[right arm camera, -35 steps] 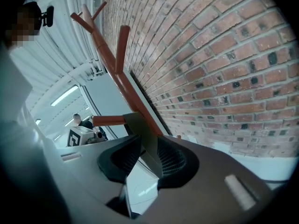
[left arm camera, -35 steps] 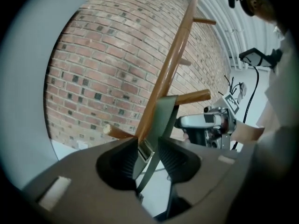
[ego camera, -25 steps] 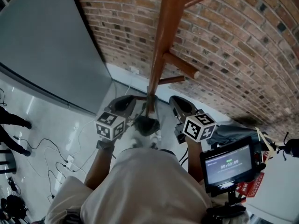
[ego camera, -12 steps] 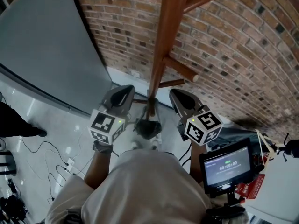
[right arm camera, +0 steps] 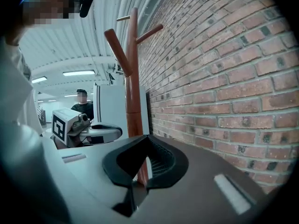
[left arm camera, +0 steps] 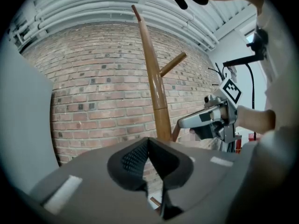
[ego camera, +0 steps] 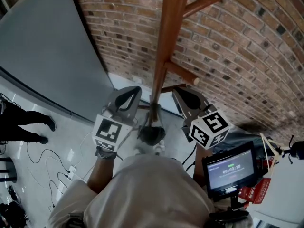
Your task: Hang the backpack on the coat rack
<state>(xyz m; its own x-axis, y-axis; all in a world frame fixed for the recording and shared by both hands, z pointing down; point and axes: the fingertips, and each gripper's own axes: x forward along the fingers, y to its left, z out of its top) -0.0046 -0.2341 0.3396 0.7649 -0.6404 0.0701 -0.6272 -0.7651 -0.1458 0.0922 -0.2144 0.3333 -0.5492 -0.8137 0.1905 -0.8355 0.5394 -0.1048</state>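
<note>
The wooden coat rack [ego camera: 168,37] stands against the brick wall, its pole running down the middle of the head view, with pegs [ego camera: 183,73] pointing right. My left gripper [ego camera: 129,93] is just left of the pole and my right gripper [ego camera: 183,95] just right of it. Both are shut with nothing between the jaws. In the left gripper view the jaws [left arm camera: 148,141] meet in front of the pole [left arm camera: 154,78], and the right gripper [left arm camera: 182,123] shows beyond. The right gripper view shows its jaws [right arm camera: 148,139] touching beside the pole [right arm camera: 132,78]. A dark grey fabric thing [ego camera: 237,129] lies at the right; whether it is the backpack I cannot tell.
The brick wall [ego camera: 247,56] is close behind the rack. A grey panel [ego camera: 42,46] stands to the left. Cables [ego camera: 61,160] trail on the pale floor, and a person's legs [ego camera: 23,122] are at the left edge. A small monitor [ego camera: 230,167] sits at the lower right.
Both grippers have risen alongside the pole and rolled a little. The legs at the left edge have shifted.
</note>
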